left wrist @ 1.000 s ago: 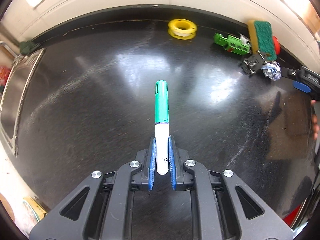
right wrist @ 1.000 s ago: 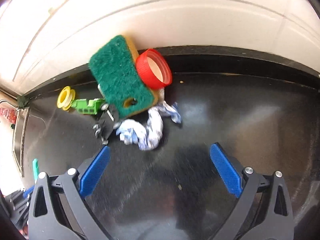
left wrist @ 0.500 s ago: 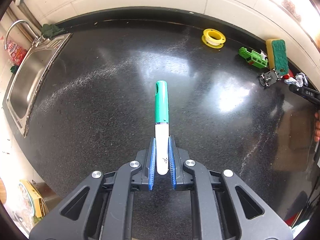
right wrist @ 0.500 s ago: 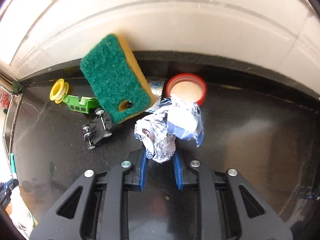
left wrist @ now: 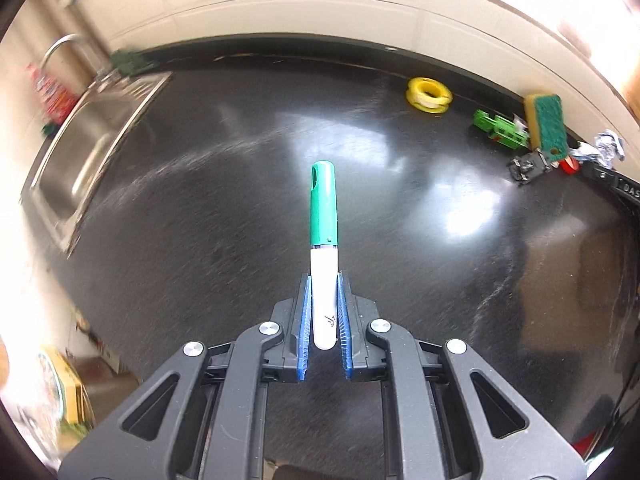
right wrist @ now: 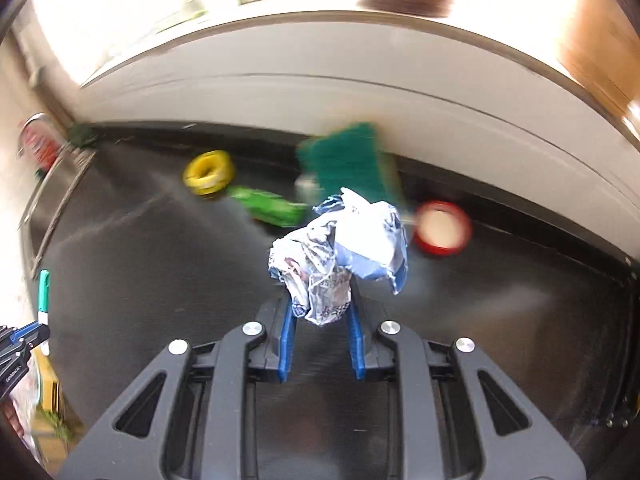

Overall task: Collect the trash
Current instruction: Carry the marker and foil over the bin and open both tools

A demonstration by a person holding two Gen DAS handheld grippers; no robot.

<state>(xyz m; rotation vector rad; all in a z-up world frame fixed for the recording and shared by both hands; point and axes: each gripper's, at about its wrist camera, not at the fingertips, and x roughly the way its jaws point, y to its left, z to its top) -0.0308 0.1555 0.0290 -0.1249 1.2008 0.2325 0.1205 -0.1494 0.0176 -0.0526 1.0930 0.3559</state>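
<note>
Between right gripper (right wrist: 322, 300) pads | crumpled wrapper (right wrist: 340, 256), pinched, above countertop (right wrist: 500, 320)

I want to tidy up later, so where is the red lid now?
In the right wrist view, the red lid lies on the black counter near the back wall, right of the green sponge.

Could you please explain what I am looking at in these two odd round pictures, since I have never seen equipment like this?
A person holds two handheld grippers, each with a fisheye camera looking along its fingers. The left-hand view shows the left gripper shut on a green-capped marker above a black countertop with a sink. The right-hand view, blurred, shows the right gripper shut on a crumpled wrapper. On the counter lie a yellow spool, green toy, sponge and red lid.
</note>
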